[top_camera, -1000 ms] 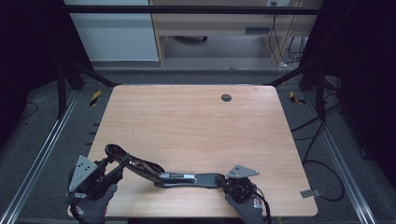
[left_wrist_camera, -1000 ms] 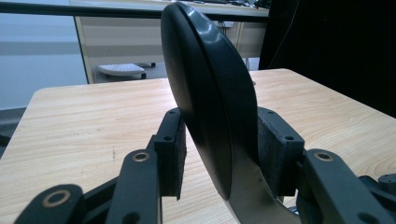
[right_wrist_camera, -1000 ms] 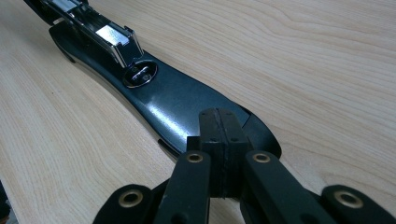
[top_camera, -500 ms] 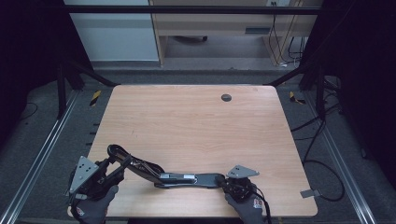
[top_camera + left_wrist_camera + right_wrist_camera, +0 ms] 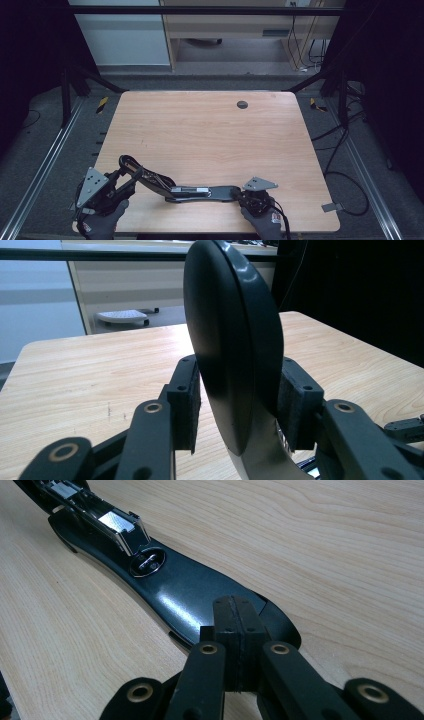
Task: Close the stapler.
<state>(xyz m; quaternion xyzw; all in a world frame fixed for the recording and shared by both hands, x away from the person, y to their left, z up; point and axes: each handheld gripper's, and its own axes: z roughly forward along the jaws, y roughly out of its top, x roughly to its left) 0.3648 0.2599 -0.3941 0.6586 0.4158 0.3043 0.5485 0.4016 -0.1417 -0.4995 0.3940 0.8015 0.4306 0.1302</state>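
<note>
Stapler (image 5: 190, 190) opened flat: my left gripper (image 5: 122, 180) clamps its lid, right gripper (image 5: 235, 645), jaws pressed together, should pin the base steady.

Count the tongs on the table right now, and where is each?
2. The left tongs sit at the near left corner, straddling the raised arm of a black stapler. The right tongs sit near the front edge, shut, pressing on the stapler's base end.
</note>
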